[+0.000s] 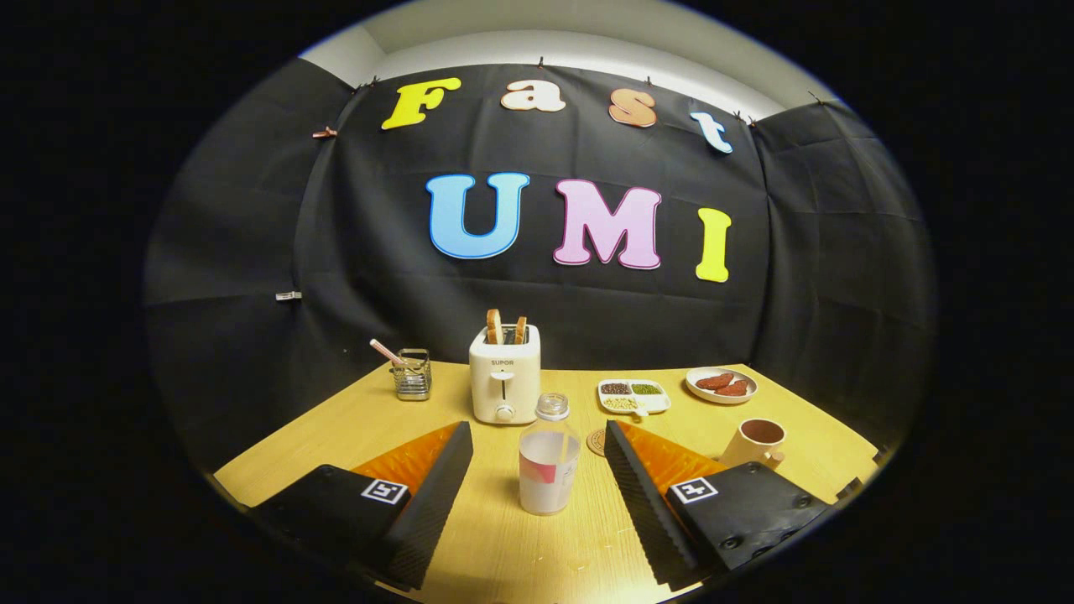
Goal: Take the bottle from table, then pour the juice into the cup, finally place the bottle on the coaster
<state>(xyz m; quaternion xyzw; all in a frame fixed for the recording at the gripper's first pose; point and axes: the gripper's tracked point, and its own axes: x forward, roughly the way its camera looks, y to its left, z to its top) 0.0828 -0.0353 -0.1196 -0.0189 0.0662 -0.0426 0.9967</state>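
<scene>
Gripper view: hand-held gripper (537,457) open around bottle (549,461), label seemingly unprinted.

Low on tongs (537,470), facing booth wall

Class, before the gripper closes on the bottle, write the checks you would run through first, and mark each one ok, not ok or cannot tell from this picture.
1. Gripper fingers spread wide: ok.
2. Bottle upright on the table, between the fingers: ok.
3. Both fingers touching the bottle: not ok, gaps on each side.
4. Bottle cap on: ok, though tightness cannot tell.
5. Cup upright beyond the right finger: ok.
6. Coaster free for the bottle: cannot tell, partly hidden behind the finger.
</scene>
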